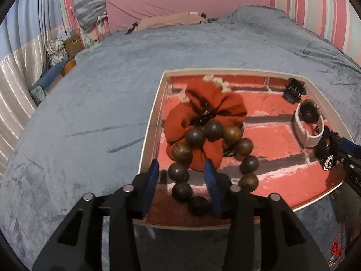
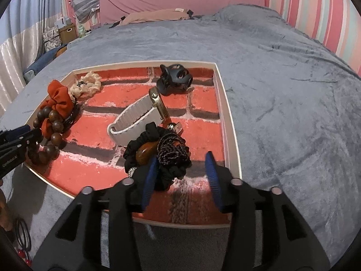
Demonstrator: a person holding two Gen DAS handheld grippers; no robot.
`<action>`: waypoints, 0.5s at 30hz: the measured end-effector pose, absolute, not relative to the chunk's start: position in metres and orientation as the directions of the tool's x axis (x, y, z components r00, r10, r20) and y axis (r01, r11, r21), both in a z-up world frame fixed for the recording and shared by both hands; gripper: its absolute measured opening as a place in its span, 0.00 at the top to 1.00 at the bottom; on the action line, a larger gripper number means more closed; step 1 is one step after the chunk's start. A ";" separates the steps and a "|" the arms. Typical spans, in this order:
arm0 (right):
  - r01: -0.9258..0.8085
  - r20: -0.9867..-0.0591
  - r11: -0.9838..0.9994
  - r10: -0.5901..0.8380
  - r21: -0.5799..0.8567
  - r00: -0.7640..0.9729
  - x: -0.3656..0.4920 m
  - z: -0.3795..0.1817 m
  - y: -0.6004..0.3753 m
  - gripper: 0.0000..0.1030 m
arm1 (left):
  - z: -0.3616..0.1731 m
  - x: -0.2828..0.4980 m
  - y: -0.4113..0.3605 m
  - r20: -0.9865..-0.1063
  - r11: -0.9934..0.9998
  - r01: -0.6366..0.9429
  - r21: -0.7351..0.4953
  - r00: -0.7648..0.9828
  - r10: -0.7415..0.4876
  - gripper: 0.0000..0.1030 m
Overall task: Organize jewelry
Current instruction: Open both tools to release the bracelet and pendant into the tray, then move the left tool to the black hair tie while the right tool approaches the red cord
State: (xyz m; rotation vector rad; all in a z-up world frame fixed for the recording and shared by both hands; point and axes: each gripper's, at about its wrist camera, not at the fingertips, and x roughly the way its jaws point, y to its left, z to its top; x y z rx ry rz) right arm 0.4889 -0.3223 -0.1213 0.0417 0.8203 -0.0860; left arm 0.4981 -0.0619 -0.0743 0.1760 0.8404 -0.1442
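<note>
Left gripper (image 1: 182, 181) jaws open, straddling the bead bracelet's (image 1: 213, 155) lower-centre strand, loop running up-frame onto the red scrunchie (image 1: 203, 113); right gripper (image 2: 181, 178) also open.

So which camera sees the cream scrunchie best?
The right wrist view: the cream scrunchie shows whole, lying in the tray. The left wrist view shows only a sliver behind the red scrunchie.

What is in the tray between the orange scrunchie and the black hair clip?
Only bare brick-patterned tray floor separates the orange scrunchie from the black hair clip; the right wrist view shows it.
</note>
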 end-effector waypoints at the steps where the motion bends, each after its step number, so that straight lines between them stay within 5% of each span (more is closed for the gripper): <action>1: 0.089 -0.727 0.996 -0.054 0.010 0.685 0.487 -0.119 -0.322 0.44 | -0.070 0.495 -0.063 -0.742 0.975 0.198 0.096 0.667 -0.062 0.45; 15: 0.063 -0.648 0.997 -0.025 0.035 0.761 0.428 -0.079 -0.318 0.18 | -0.032 0.427 -0.048 -0.695 0.983 0.171 0.068 0.715 -0.076 0.28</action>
